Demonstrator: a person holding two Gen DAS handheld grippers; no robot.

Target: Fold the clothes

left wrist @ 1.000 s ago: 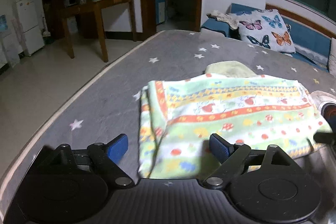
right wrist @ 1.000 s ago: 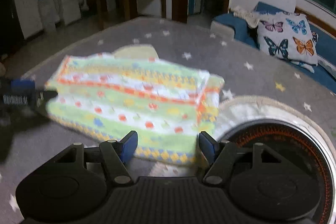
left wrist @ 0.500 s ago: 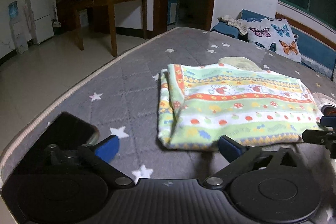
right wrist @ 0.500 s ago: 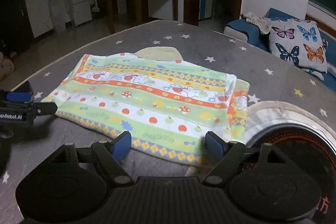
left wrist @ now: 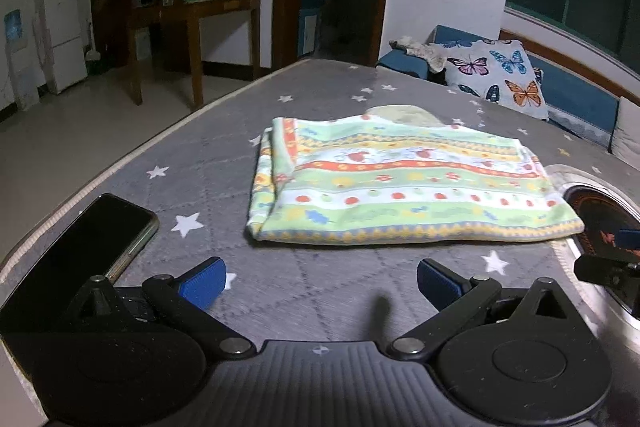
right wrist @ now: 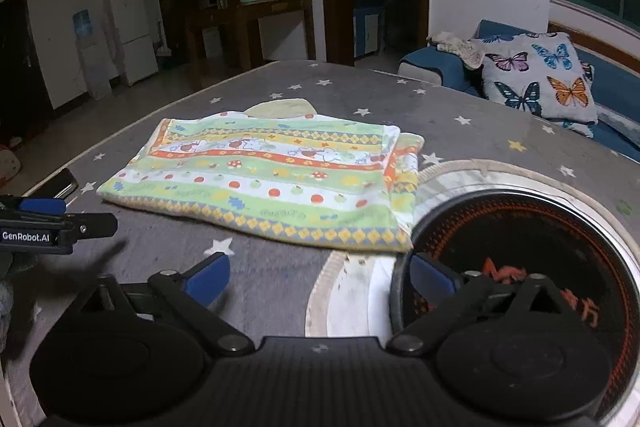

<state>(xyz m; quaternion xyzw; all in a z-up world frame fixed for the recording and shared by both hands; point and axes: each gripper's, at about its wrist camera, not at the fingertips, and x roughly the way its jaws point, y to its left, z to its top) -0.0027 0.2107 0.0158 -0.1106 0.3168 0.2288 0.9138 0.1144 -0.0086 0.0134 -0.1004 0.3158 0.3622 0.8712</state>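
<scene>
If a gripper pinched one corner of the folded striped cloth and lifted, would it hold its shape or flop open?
The folded striped cloth looks thin and soft, with layered edges drooping at its left end, so it would probably sag and unfold. It likely weighs little. Pushed across the grey star-print cover, it would more likely bunch than slide whole. Both grippers, left and right, are open, clear of it.

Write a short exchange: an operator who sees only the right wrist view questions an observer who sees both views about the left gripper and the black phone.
Operator: The left gripper shows side-on to me. Is it open?
Observer: Yes; in its own view its blue pads stand wide apart, with only the grey star-print bed cover between them.
Operator: I see just a corner of the black rectangular phone. How does it lie?
Observer: Flat, dark screen up, near the cover's edge, apart from the folded striped cloth.
</scene>
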